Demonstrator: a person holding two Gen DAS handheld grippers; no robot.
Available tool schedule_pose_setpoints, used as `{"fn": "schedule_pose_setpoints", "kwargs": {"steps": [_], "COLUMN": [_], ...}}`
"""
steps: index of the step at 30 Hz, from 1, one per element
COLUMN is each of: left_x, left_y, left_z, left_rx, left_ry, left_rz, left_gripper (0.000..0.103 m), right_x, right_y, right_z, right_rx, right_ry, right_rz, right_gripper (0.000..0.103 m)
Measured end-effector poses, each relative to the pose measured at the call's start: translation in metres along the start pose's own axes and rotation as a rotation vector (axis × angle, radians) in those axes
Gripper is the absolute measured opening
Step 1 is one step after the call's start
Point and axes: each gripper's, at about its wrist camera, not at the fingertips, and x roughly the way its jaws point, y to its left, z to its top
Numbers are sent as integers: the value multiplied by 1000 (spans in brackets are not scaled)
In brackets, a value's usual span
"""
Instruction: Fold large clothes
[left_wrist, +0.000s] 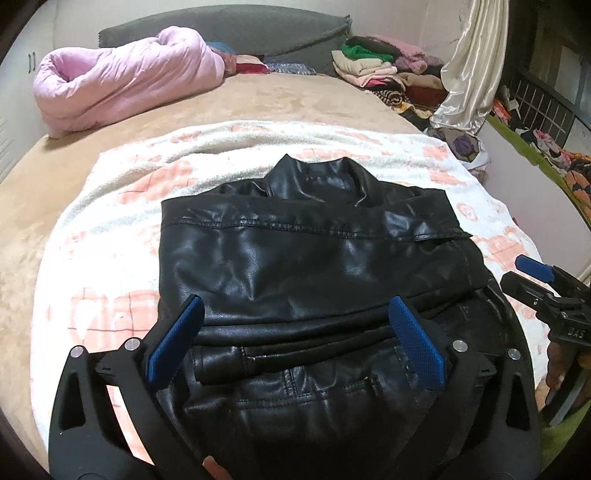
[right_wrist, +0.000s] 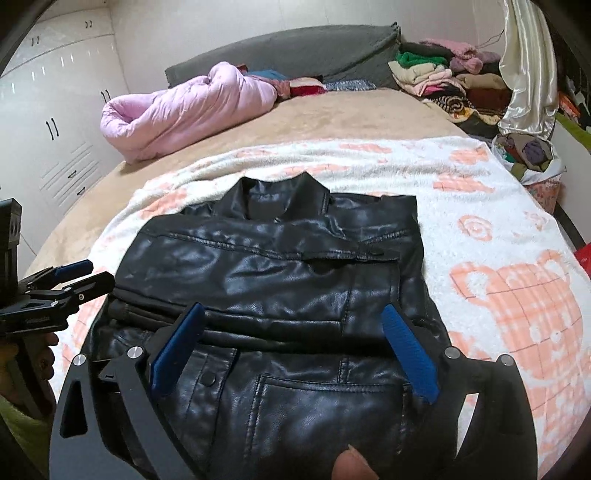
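Jacket (left_wrist: 314, 266): folded flat on blanket (left_wrist: 110, 206), we think for neat stacking.
Jaws: both grippers' spread wide, nothing pinched.

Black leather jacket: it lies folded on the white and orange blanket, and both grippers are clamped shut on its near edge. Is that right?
Not quite. The black leather jacket does lie folded on the white and orange blanket, but neither gripper is clamped on it. The left wrist view shows the left gripper wide open above the jacket; the right wrist view shows the right gripper equally open.

jacket (left_wrist: 295, 266) lies on a blanket (left_wrist: 110, 229) on the bed (left_wrist: 22, 206), quilt (left_wrist: 122, 85) behind.
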Motion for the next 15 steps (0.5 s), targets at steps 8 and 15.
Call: {"fn": "schedule_pose_setpoints", "kwargs": {"steps": [8, 15], "left_x": [-23, -38], "left_y": [-8, -13], "left_z": [-8, -19], "left_rx": [-4, -11], "left_ry": [-39, -53], "left_rz": [-9, -3], "left_gripper": [93, 93], "right_x": [-24, -42], "right_y": [-2, 0], "right_z": [1, 0], "right_rx": [9, 6], "right_ry": [-54, -79], "right_rz": [3, 22], "right_gripper": [97, 98]}}
